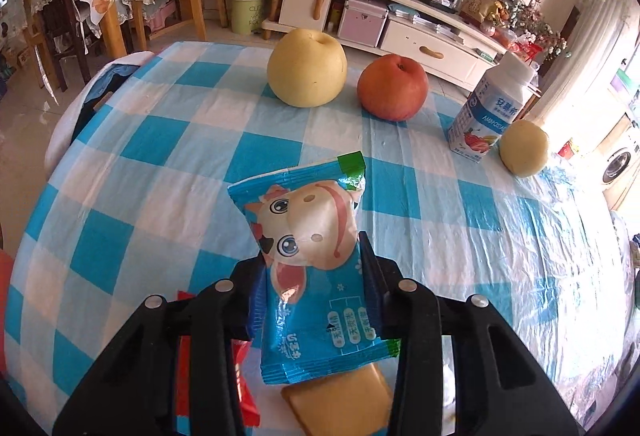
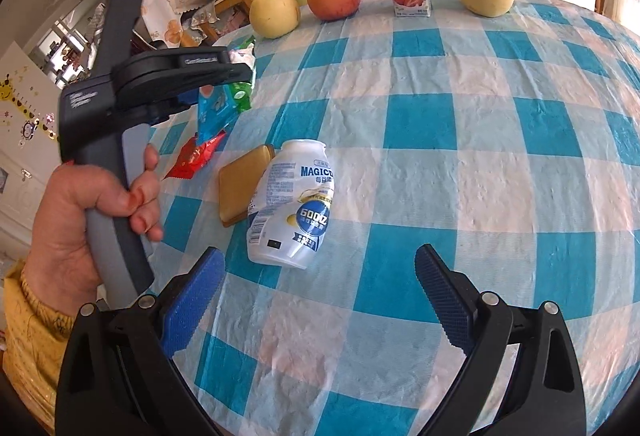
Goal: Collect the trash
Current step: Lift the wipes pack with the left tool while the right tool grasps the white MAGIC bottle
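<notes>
My left gripper (image 1: 314,276) is shut on a blue snack wrapper (image 1: 308,268) printed with a cartoon cow, pinched across its middle and lifted off the cloth. In the right wrist view the same wrapper (image 2: 218,108) hangs from the left gripper (image 2: 244,72) at the table's left side. Under it lie a red wrapper (image 2: 194,156) and a tan square packet (image 2: 240,188). A white plastic bottle (image 2: 292,204) lies on its side just ahead of my right gripper (image 2: 319,255), which is open above the cloth, its blue pads (image 2: 192,300) holding nothing.
The round table has a blue and white checked cloth (image 2: 440,116). At its far edge stand a yellow pear (image 1: 306,68), a red apple (image 1: 392,86), a milk carton (image 1: 486,108) and a smaller pear (image 1: 522,148). A hand (image 2: 80,204) grips the left gripper's handle.
</notes>
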`<state>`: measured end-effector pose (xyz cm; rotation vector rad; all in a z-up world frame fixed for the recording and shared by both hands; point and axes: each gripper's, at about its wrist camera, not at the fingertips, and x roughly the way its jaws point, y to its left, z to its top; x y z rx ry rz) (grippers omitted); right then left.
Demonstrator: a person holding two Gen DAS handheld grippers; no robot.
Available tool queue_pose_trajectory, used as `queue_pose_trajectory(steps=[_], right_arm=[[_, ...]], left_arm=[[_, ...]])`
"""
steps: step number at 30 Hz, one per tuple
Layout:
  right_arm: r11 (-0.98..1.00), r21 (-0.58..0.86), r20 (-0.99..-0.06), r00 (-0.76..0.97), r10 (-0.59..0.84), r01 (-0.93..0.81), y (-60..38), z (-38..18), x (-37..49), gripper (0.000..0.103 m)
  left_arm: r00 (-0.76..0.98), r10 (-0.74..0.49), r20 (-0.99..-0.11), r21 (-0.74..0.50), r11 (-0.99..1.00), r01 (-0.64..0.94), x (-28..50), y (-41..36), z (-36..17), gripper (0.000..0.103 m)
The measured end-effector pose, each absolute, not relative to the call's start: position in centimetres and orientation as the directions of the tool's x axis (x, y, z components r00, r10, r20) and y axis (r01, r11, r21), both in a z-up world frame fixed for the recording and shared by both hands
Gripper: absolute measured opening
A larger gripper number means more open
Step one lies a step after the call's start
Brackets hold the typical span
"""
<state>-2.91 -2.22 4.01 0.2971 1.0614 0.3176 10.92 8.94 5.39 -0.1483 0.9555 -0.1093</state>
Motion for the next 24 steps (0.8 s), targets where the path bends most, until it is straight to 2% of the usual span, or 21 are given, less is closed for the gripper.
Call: queue_pose_trajectory(steps=[5,7,11,20,24], right_arm=[[0.91,0.401,-0.789,0.464,0.403,-0.108,-1.3,3.4,-2.0,0.094],[0.911,0.398,-0.787,0.468,0.401,-0.111,-0.8,3.2,-1.7,0.086],[0.912,0.394,-0.788,0.467,0.401,-0.118,-0.1,2.7,-1.3,0.086],[0.922,0.35,-0.786,0.484,0.385,-0.166,1.8,2.3,-0.8,0.085],[0.942,0.286,-0.797,0.502,0.336,-0.176,2.5,2.2,-0.7,0.078]], left_arm=[[0.601,-0.184,-0.778,-0.202,0.979,0.038,7.5,11.1,6.8,0.041],[0.609,-0.193,-0.769,-0.222,0.975,0.03,5.9,12.1,7.1,0.041],[0.609,-0.203,-0.766,-0.25,0.968,0.008,3.5,14.3,7.0,0.041],[0.636,-0.166,-0.754,-0.232,0.972,-0.022,-1.1,18.3,7.7,0.041],[0.641,-0.145,-0.754,-0.216,0.976,-0.032,-2.6,19.8,7.7,0.041]])
